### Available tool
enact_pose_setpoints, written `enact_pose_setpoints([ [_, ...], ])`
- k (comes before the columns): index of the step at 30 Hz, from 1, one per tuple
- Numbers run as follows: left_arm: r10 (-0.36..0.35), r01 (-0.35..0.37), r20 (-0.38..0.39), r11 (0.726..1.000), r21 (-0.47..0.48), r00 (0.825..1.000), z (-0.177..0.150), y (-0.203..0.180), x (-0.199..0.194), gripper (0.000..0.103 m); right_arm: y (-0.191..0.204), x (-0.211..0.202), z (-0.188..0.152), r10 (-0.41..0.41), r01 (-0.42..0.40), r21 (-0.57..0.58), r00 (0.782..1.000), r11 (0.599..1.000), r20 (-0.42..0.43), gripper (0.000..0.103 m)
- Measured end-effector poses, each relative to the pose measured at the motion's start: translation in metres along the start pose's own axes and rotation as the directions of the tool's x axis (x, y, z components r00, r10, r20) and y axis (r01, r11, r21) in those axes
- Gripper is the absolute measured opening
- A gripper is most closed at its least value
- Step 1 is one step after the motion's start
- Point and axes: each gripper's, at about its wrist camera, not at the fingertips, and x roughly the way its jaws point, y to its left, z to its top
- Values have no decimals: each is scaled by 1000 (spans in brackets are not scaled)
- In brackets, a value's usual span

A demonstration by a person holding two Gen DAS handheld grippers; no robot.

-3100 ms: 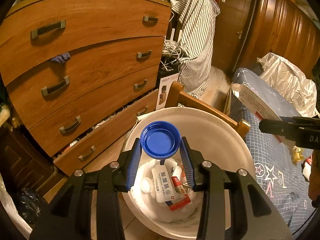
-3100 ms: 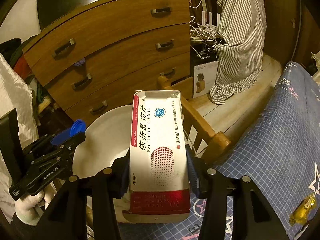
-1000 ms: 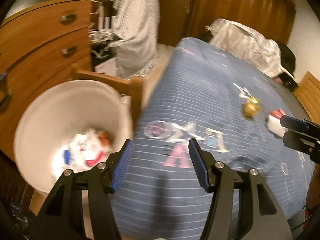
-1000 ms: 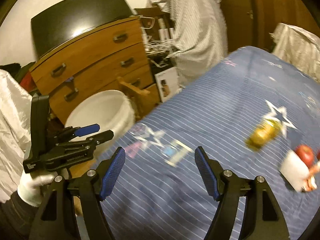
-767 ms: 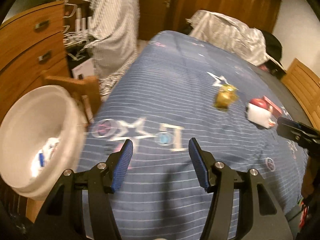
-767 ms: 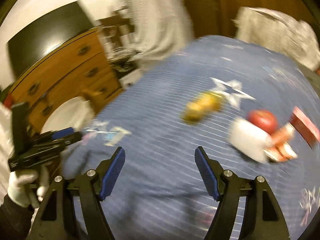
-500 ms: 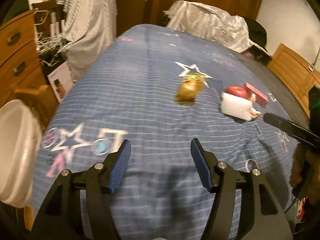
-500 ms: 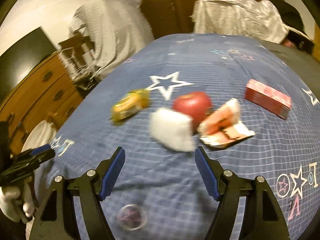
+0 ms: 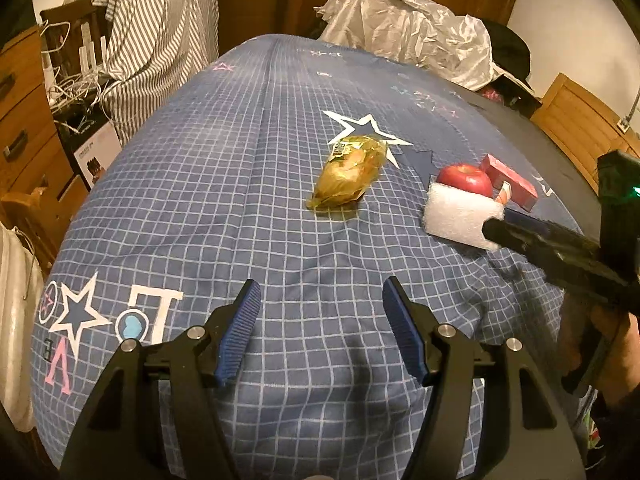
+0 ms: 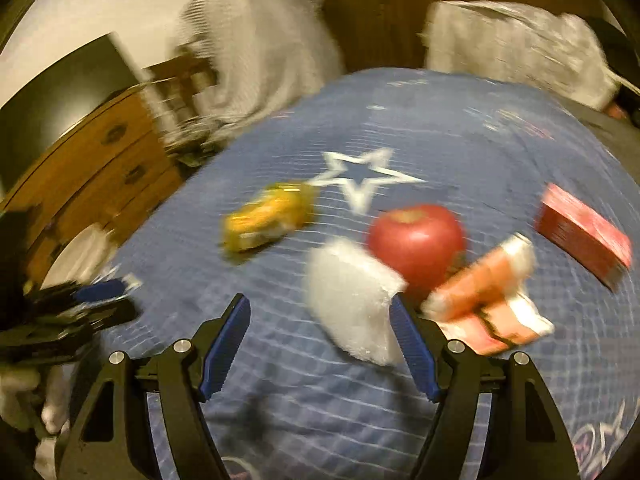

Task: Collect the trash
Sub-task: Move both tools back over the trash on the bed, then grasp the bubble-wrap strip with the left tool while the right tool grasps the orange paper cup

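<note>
On the blue checked bedspread (image 9: 224, 184) lie a yellow-gold wrapper (image 9: 349, 171), a white foam piece (image 9: 460, 216), a red apple (image 9: 466, 179), a red box (image 9: 510, 185) and a crumpled red-and-white wrapper (image 10: 488, 300). My left gripper (image 9: 320, 332) is open and empty above the bed, short of the yellow wrapper. My right gripper (image 10: 320, 344) is open and empty, close over the foam piece (image 10: 352, 300), with the apple (image 10: 416, 240) just behind. The yellow wrapper (image 10: 266, 216) lies to its left. The right wrist view is blurred.
The white trash bucket (image 9: 16, 300) stands off the bed's left edge beside a wooden dresser (image 9: 20, 120). A striped shirt (image 9: 160, 24) hangs behind, and silver sheeting (image 9: 416, 36) is heaped at the bed's far end. The red box (image 10: 584, 232) lies at the right.
Both grippers let go of the blue cap and the medicine box at the bucket. They have swung right over the bed and closed in on the scattered items.
</note>
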Motion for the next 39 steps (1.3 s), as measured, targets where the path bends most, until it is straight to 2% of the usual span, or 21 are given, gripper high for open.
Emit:
enact_pose_setpoints([
  [2, 1, -1, -1, 1000, -8, 1000, 1, 1, 2, 61, 19, -3, -2, 107, -109, -81, 994, 991, -22, 73],
  [3, 0, 0, -3, 1000, -13, 1000, 2, 2, 3, 61, 28, -3, -5, 174, -180, -113, 983, 977, -56, 73],
  [6, -7, 7, -8, 1000, -26, 1000, 4, 2, 5, 63, 38, -10, -16, 244, -254, -131, 966, 958, -87, 73],
  [11, -33, 33, -30, 999, 5, 999, 8, -15, 14, 66, 12, -27, -34, 228, -229, -25, 972, 973, -49, 73],
  [17, -114, 114, -54, 994, 1, 992, 22, -52, 32, 75, -32, -57, -62, 166, -164, 117, 986, 979, -7, 73],
  [21, -77, 77, -1, 997, 3, 997, 34, -76, 30, 79, -64, -66, -71, 112, -110, 235, 994, 966, 3, 74],
  [25, -36, 35, 23, 997, 71, 999, 44, -105, 32, 81, -100, -61, -69, 45, -46, 380, 999, 924, 10, 74],
  [28, 9, -7, -16, 992, 127, 1000, 45, -116, 51, 81, -128, -51, -63, 40, -57, 528, 998, 847, 44, 74],
  [29, 31, -25, -41, 990, 141, 999, 44, -117, 61, 81, -134, -47, -61, 43, -63, 549, 998, 833, 49, 73],
  [32, 81, -70, -60, 984, 164, 995, 40, -113, 74, 81, -147, -30, -52, 39, -55, 610, 998, 790, 39, 65],
  [34, 100, -89, -59, 983, 160, 993, 38, -109, 78, 81, -153, -17, -48, 18, -22, 629, 1000, 777, 12, 61],
  [36, 92, -81, -67, 985, 150, 993, 37, -104, 81, 75, -159, -2, -44, -1, 9, 647, 1000, 762, -12, 55],
  [39, 80, -66, -88, 986, 151, 993, 38, -99, 87, 63, -168, 11, -43, -19, 32, 662, 999, 749, -27, 52],
])
